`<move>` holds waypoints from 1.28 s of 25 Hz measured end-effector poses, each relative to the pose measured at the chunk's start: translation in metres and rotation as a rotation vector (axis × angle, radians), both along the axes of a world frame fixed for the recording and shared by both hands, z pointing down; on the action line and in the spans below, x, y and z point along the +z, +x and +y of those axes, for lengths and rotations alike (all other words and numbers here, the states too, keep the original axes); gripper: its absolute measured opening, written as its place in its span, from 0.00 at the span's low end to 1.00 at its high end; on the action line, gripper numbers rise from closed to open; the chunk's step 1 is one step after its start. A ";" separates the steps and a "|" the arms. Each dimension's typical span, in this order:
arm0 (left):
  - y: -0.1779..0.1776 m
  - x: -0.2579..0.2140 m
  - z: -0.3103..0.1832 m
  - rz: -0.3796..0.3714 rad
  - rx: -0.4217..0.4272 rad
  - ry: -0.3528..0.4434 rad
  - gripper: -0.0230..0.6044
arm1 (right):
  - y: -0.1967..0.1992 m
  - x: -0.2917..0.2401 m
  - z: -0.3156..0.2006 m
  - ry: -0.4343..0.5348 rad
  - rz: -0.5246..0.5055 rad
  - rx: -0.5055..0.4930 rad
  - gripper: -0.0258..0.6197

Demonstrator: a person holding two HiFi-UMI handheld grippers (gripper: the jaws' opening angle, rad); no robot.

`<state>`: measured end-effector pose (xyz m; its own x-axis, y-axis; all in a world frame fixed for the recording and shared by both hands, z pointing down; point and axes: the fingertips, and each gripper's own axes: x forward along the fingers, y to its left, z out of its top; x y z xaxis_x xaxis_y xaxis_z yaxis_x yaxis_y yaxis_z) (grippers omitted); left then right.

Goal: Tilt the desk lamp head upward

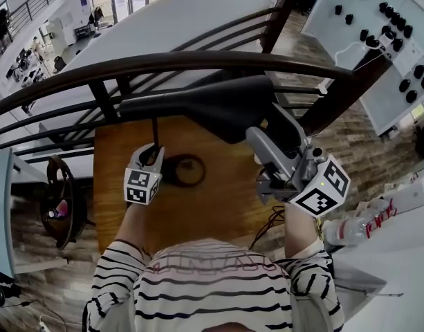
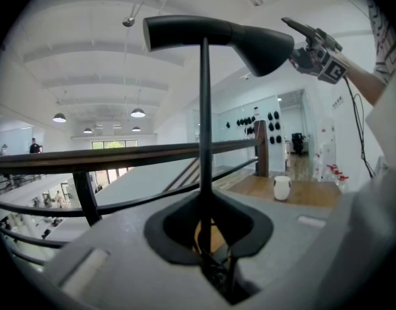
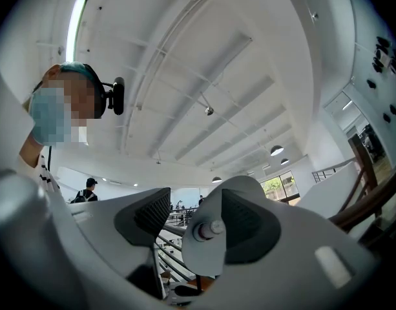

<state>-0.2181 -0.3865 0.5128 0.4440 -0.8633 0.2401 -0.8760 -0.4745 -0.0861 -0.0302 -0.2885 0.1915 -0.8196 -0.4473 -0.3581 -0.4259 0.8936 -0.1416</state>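
The desk lamp has a black cone-shaped head (image 1: 218, 102) on a thin black pole (image 2: 204, 121), and its round base (image 1: 185, 170) stands on the wooden table (image 1: 218, 199). My left gripper (image 1: 154, 156) is shut on the pole low down; in the left gripper view the pole runs up from between the pads (image 2: 207, 228) to the head (image 2: 217, 37). My right gripper (image 1: 270, 140) is at the head's wide end, also seen there from the left gripper (image 2: 317, 53). In the right gripper view (image 3: 198, 218), the head's pale inner face with a small knob (image 3: 214, 234) lies against one pad. A gap shows before the other pad.
A dark curved railing (image 1: 198, 62) runs just behind the table, with a drop to a lower floor beyond. A white cup (image 2: 281, 187) stands on the table's far side. A pegboard with black knobs (image 1: 384, 26) is at the right. A cable (image 1: 270, 220) hangs off the near edge.
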 end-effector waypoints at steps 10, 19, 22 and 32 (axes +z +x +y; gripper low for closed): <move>0.000 0.008 0.004 0.038 -0.054 -0.050 0.21 | 0.017 0.048 0.016 -0.110 -0.020 -0.001 0.43; 0.016 -0.008 0.047 0.095 -0.118 -0.004 0.40 | 0.039 0.122 0.034 -0.277 -0.003 -0.005 0.43; 0.032 -0.004 0.071 0.087 -0.115 -0.012 0.41 | 0.046 0.145 0.040 -0.317 0.016 -0.010 0.43; 0.085 0.011 0.143 0.049 -0.114 -0.030 0.45 | 0.061 0.204 0.070 -0.441 0.032 -0.073 0.42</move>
